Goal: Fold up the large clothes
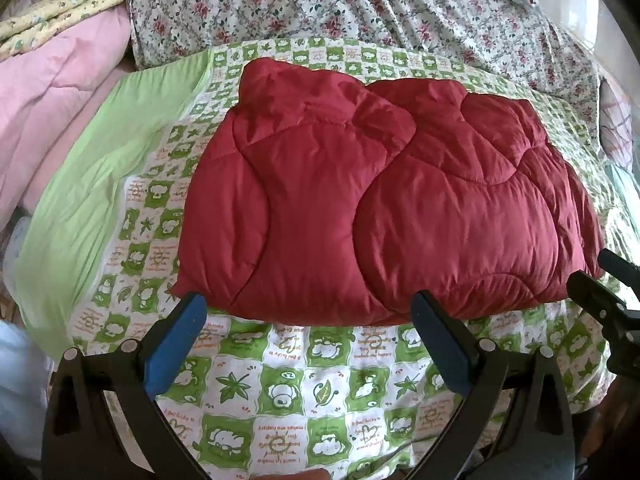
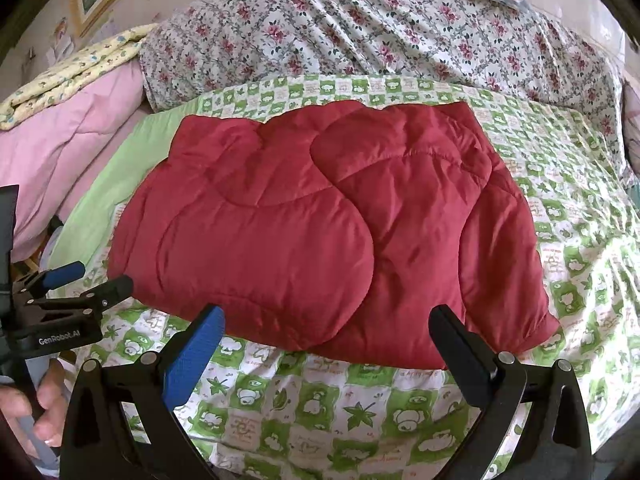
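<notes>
Red jacket (image 1: pixel 384 196) folded on green sheet (image 1: pixel 280 392).
Left gripper (image 1: pixel 310 312) and right gripper (image 2: pixel 326 326) spread, holding nothing, frame bottom.

- soft, even daylight fills both views; colours read bright and nothing is blown out on the bedding.
- a pale glare washes the corner at 1 o'clock in the left wrist view.
- shadows are faint, a thin dark band under the near edge of the red quilted garment (image 1: pixel 380 208).
- fisheye bending curves the edges; black vignette sits in the corners.
- the centre is sharp, the rim slightly soft.
</notes>
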The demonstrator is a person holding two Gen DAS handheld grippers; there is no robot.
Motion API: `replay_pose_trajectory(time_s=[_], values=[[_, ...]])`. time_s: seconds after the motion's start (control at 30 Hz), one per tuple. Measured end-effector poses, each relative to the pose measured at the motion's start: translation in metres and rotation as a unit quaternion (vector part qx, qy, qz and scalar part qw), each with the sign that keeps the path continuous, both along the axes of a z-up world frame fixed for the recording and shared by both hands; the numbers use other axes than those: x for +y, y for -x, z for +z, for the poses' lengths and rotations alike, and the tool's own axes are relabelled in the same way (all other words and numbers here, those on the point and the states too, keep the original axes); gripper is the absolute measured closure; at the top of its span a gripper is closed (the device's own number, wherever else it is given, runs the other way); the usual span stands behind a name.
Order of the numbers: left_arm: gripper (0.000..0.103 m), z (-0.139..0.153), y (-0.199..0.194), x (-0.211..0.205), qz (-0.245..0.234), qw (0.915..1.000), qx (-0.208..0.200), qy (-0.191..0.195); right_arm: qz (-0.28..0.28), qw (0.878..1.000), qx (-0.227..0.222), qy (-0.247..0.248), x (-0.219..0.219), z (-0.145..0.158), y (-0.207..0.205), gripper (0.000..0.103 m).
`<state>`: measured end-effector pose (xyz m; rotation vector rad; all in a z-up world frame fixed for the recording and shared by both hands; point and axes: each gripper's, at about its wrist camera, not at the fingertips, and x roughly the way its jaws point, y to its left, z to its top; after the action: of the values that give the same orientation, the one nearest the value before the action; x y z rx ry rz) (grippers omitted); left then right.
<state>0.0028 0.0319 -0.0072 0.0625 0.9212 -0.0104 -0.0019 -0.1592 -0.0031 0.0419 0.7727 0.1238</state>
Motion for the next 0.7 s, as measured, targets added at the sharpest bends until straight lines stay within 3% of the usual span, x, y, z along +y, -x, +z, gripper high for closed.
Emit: replay_pose_trajectory(time_s=[0.7], values=[[0.001, 0.0024, 0.0034, -0.0001, 0.001, 1.0, -0.005, 0.002, -0.001, 1.0, -0.002, -0.001, 0.0011, 0.0029, 0.0024, 0.0]])
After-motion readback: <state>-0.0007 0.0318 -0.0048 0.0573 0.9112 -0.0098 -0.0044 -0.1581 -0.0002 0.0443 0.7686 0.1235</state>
